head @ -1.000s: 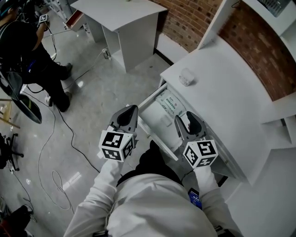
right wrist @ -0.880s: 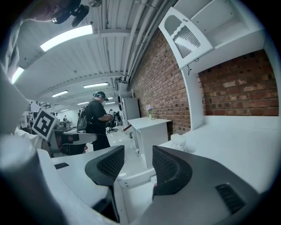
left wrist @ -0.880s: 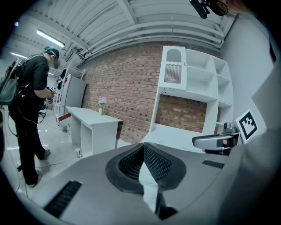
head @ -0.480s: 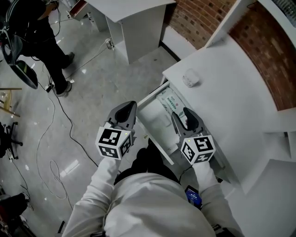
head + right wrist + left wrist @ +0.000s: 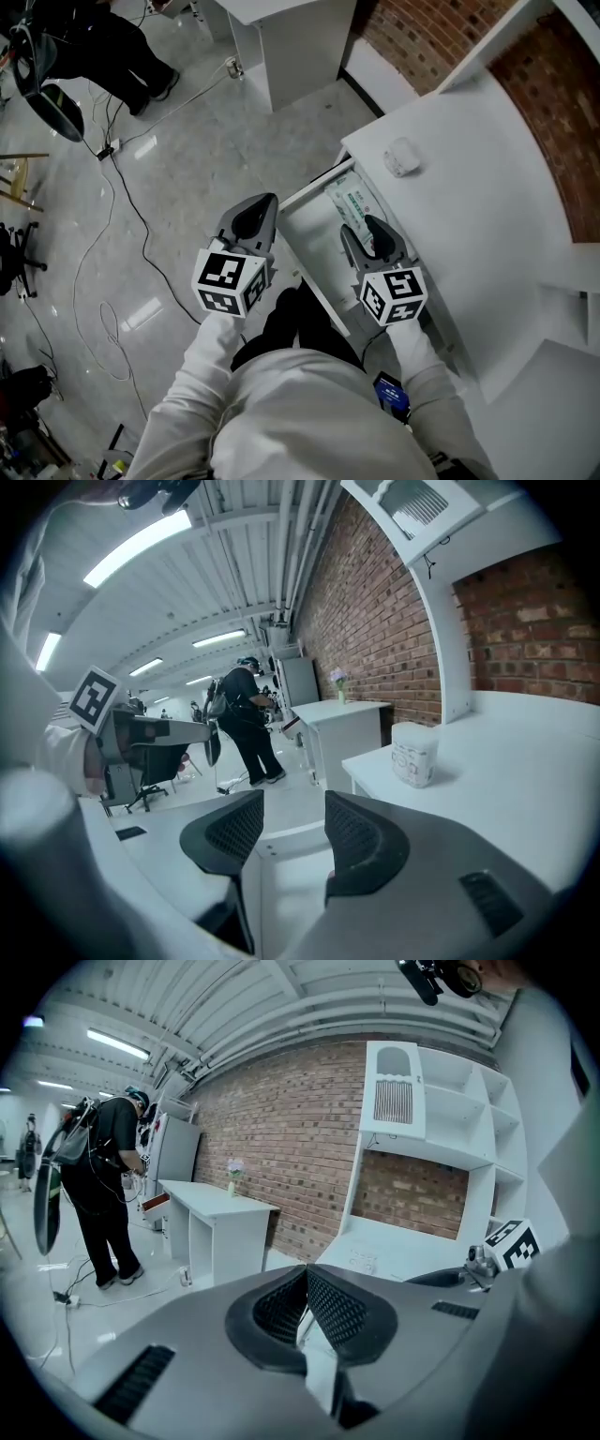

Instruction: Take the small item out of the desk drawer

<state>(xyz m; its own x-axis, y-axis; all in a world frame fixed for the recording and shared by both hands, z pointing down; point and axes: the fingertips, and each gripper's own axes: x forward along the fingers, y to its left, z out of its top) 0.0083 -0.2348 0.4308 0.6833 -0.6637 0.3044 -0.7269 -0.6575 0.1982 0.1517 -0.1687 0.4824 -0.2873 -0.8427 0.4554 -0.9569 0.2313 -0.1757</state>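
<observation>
The white desk drawer (image 5: 317, 185) stands pulled out, and in it lies a flat white and green packet (image 5: 353, 201). My right gripper (image 5: 362, 232) hangs over the drawer just short of that packet; its jaws are opening with nothing between them. In the right gripper view the right gripper (image 5: 292, 810) looks over the drawer's rim (image 5: 281, 837). My left gripper (image 5: 257, 212) is held over the floor to the left of the drawer. Its pads (image 5: 330, 1303) meet at the tip with nothing in them. A small white container (image 5: 401, 157) stands on the desk top (image 5: 469, 206).
A second white table (image 5: 291, 28) stands beyond the drawer by the brick wall (image 5: 412, 28). A person in dark clothes (image 5: 103, 42) works at the far left. Cables (image 5: 127, 202) run over the glossy floor. A white shelf unit (image 5: 422, 1138) rises over the desk.
My right gripper has moved forward along the drawer, closer to the packet. The left gripper has kept its place beside the drawer. My head view has shifted a little.
</observation>
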